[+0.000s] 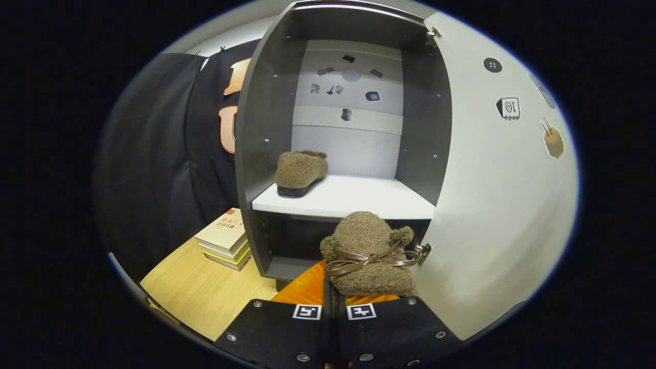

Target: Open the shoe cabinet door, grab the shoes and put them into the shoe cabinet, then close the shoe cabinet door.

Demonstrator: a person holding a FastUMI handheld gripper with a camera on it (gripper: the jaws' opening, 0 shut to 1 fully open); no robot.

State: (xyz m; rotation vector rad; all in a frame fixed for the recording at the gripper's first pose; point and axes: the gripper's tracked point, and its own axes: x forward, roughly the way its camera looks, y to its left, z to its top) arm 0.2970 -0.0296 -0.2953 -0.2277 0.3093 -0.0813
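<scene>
A grey shoe cabinet [256, 128] stands ahead with its white door [492, 205] swung wide open to the right. One brown fuzzy shoe [300, 171] sits on the left of the white middle shelf [359, 197]. A second brown fuzzy shoe [370, 253] with a brown ribbon bow hangs just ahead of my gripper [333, 302], in front of the cabinet's lower compartment. My black fingers [277, 328] are pressed together on its heel, so the gripper is shut on this shoe.
A stack of books [225, 238] lies on the wooden table [200, 292] left of the cabinet. An orange surface [302, 287] shows under the held shoe. Stickers dot the door's inner face and the cabinet's back wall.
</scene>
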